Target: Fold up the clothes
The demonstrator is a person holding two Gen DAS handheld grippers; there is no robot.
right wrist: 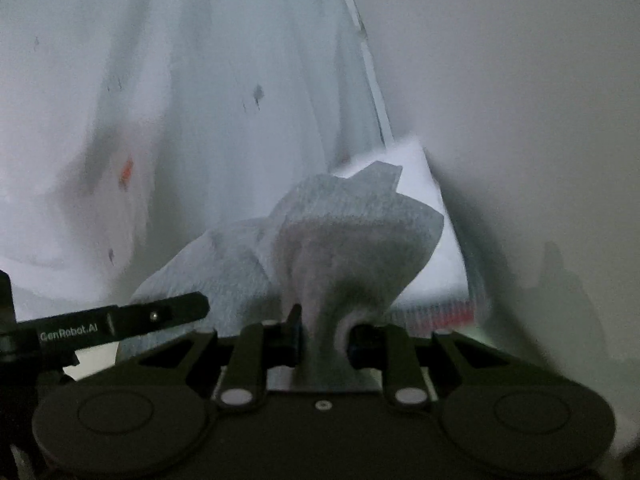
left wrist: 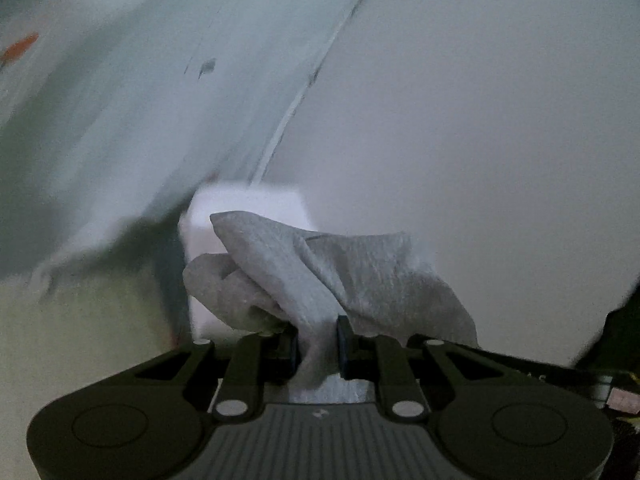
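Both grippers, left gripper (left wrist: 318,344) and right gripper (right wrist: 324,336), pinch bunched grey knit cloth (left wrist: 320,272), crumpled folds.

Right gripper (right wrist: 325,330): I see my two dark fingers closed in on a bunch of cloth, pinched tight between the pads.
Grey cloth (right wrist: 344,232): a knit fabric, gathered into a narrow neck at my fingers and flaring upward into crumpled folds and points.
Left gripper (right wrist: 160,314): one black finger reaches in from the left edge, lettered "GenRobot.AI", its tip against the cloth's lower left fold (whether it grips, I cannot tell).
Pale sheet (right wrist: 200,100): blurred, with small dark and orange flecks, behind the cloth.
White folded item (right wrist: 416,168): behind the cloth, right of centre.
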